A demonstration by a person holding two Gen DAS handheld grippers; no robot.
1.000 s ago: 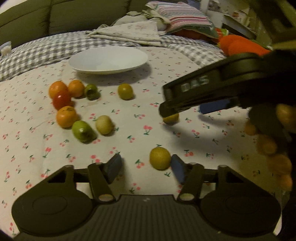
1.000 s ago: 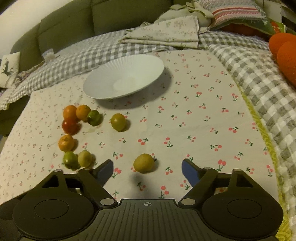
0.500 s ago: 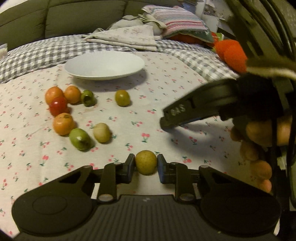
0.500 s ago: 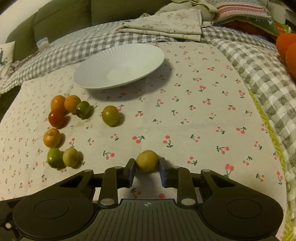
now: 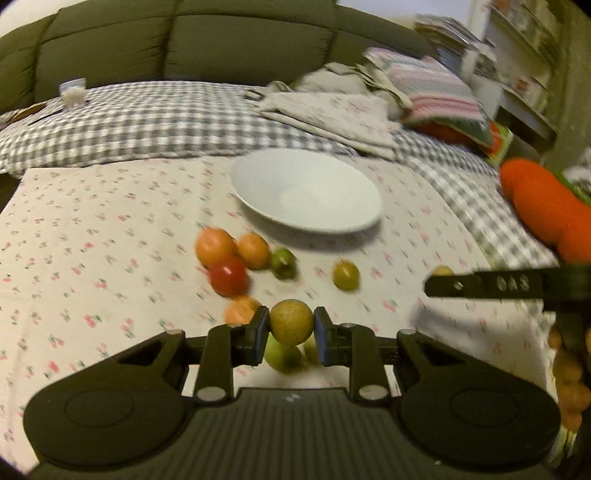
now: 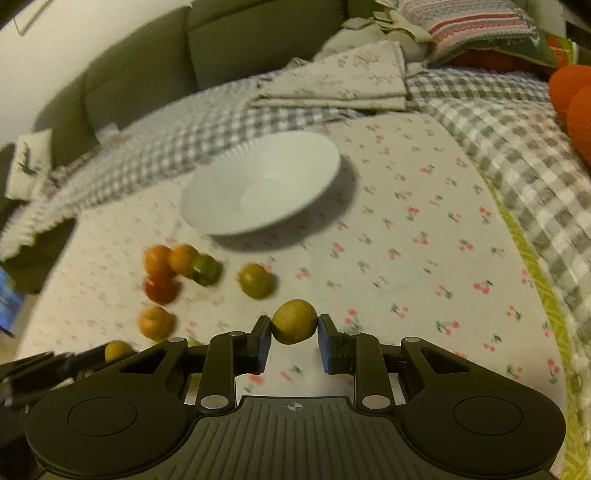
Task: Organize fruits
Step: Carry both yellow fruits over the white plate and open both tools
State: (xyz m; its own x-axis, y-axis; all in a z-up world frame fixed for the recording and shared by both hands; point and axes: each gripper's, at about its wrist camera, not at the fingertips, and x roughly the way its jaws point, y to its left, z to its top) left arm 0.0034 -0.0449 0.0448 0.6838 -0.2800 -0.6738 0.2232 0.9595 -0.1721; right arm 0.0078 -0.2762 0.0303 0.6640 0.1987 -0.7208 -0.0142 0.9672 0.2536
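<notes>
My left gripper is shut on a yellow-green round fruit and holds it above the cherry-print cloth. My right gripper is shut on a second yellow-green fruit, also off the cloth. An empty white bowl sits beyond both. Left of it lie several loose fruits: two orange ones, a red one, a green one, an olive one. A green fruit shows under the left jaws. The right gripper's finger crosses the left wrist view at right.
A grey checked blanket lies behind the cloth. Folded cloths and a striped pillow are at the back. Orange plush items sit at the right. A dark sofa back runs behind. A hand is at the far right.
Both grippers closed on a yellow-green fruit each. The left one then rose and swung leftward with its fruit, over the fruit cluster. The right one lifted its fruit slightly.
</notes>
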